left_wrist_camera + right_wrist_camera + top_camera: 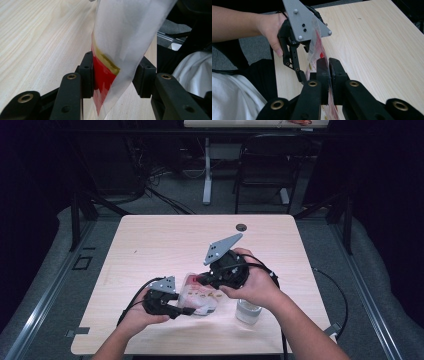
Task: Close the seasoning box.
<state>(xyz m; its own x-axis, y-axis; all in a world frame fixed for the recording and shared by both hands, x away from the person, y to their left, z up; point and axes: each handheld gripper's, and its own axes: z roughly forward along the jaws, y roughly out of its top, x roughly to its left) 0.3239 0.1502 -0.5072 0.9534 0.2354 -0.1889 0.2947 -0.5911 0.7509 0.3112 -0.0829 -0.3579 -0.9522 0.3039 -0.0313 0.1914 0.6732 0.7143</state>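
Low and left of centre in the high view, the left gripper (pixel 186 310) is clenched on a clear plastic bag (pixel 200 295) over the bench (pixel 165 240). The right gripper (pixel 200 280) pinches its red-printed edge. Thin, limp and probably slippery, it looks best held by the edges. Small tan pieces lie inside. A glass jar (pixel 248 311) stands lower right.

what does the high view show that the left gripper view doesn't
The high view alone takes in both hands, the right tongs, a small clear jar near the right hand and a chair beyond the table. The left gripper view alone gives the close detail: the left tongs around the bag's red and yellow strip. Both share the plastic bag and the wooden table.
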